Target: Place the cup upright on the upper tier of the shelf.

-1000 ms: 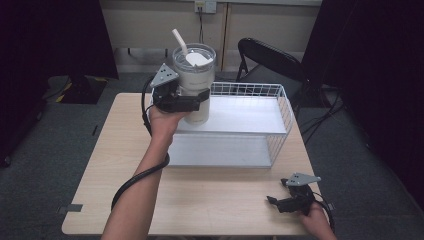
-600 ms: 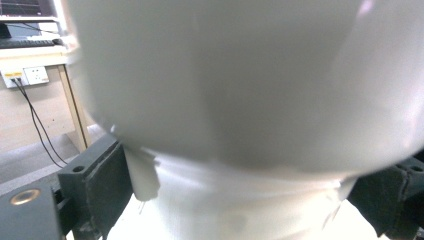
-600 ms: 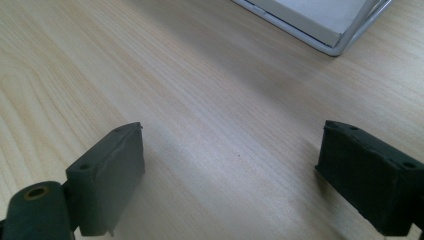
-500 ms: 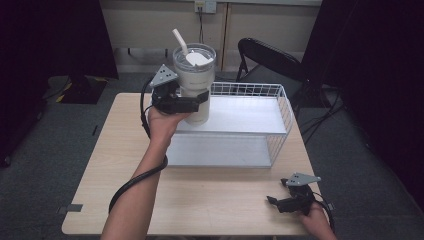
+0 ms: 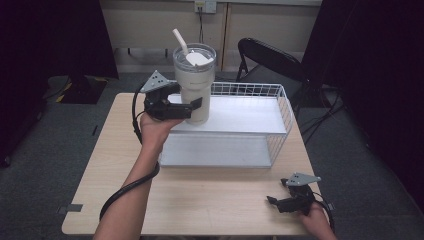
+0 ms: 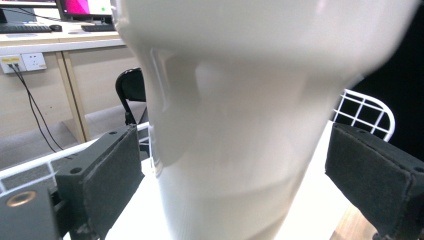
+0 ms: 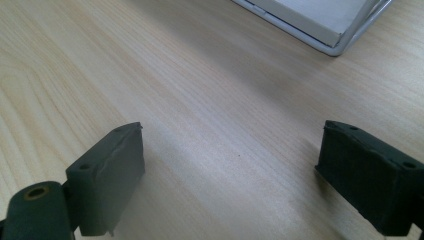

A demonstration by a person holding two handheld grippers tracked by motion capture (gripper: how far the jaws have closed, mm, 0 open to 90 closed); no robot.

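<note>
Since one second ago the tall cream-white insulated tumbler with clear lid and white straw (image 5: 194,82) shows almost no displacement; it sits at the same spot at the near-left corner of the white wire-rimmed basket tray (image 5: 280,107), upright. The left gripper (image 5: 182,107) is alongside its lower body. In the left gripper view both black pads (image 6: 102,175) stand clear of the tumbler wall (image 6: 240,125), a gap on each side, so the jaws are spread around it rather than pinching. Judgement: either a release after set-down or a pre-grasp; low hold suits the narrow base taper. Right gripper (image 5: 292,202) rests on the light wooden table (image 5: 210,205) near the front-right edge, jaws wide apart, nothing between; idle and well apart from the tray.
</note>
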